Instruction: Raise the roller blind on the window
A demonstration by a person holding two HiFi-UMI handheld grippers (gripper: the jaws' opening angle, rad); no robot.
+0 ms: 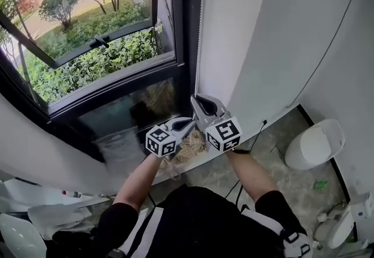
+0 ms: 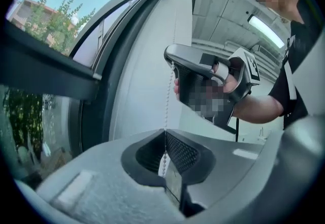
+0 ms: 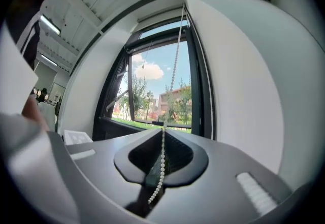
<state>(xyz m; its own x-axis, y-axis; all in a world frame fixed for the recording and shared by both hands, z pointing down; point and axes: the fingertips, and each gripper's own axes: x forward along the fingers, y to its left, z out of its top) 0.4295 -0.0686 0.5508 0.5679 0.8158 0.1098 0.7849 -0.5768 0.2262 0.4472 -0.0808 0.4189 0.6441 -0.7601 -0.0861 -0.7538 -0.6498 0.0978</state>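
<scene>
The left tongs (image 2: 165, 134) are closed on the bead chain (image 2: 167, 101), which runs down between the tips and comes out again in the hollow behind them. The right tongs (image 3: 163, 129) are also closed on the chain (image 3: 175, 65), with the beads passing through the pinched tips and trailing back over the dark pads. In the head view the two tools sit just beside each other in front of the person's body. The right tongs (image 1: 197, 100) point up and hold the chain higher than the left tongs (image 1: 188, 124), which lie more level just below. The left gripper view shows the same order, with the right tongs (image 2: 172, 60) clamped on the chain above and a hand wrapped round their handle. From the tips the chain (image 1: 201, 28) rises straight up along the edge where the dark window frame (image 1: 181, 28) meets the white wall (image 1: 263, 28). In the right gripper view it reaches the upper right corner of the window. A pale band (image 3: 157, 16) lies across the top of the window there, but I cannot tell whether it is the rolled blind. The glass (image 1: 87, 46) is uncovered and shows bushes, trees and a building outside. To the right, on the stone floor (image 1: 274, 151), stands a white bin (image 1: 315, 144), well apart from the tongs.
</scene>
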